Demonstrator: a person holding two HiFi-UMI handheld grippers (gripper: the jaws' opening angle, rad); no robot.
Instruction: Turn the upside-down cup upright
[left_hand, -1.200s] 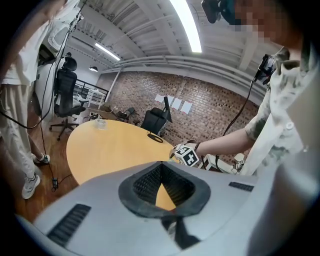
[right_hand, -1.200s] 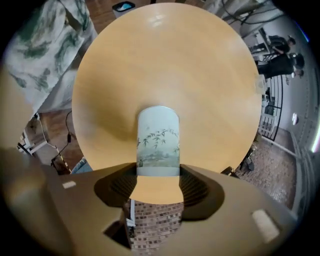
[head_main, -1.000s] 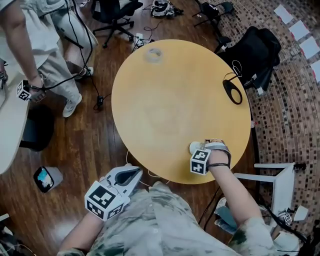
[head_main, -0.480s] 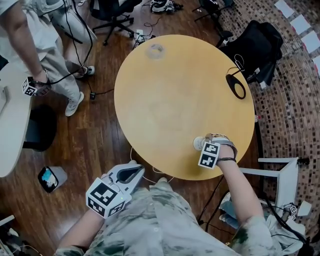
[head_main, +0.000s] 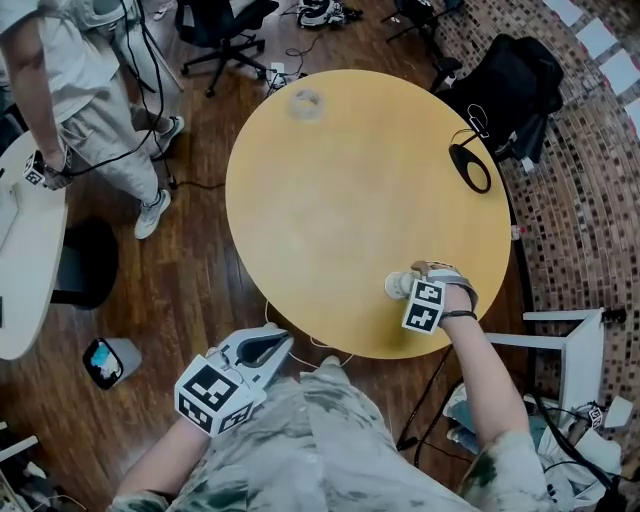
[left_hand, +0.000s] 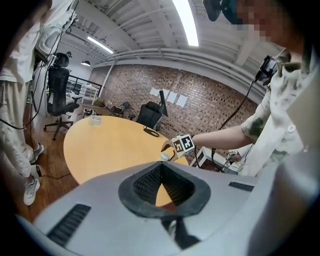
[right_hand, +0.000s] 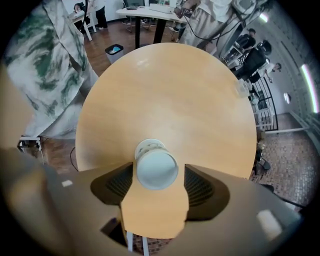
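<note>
A small white cup stands on the round wooden table near its front right edge. In the right gripper view the cup shows its wide round end toward the camera. My right gripper points steeply down over it. Its jaws are opening, with the cup between them and a gap showing beside the right pad. My left gripper hangs off the table's front edge above the floor, jaws shut and empty.
A clear glass sits at the table's far edge and a black ring-shaped object at its right edge. A black chair stands behind on the right, a white stool to the right, and another person to the left.
My right wrist has rolled above the cup, turning its marker cube, while staying over the same spot. The left gripper has kept still. The person on the left has shifted.
</note>
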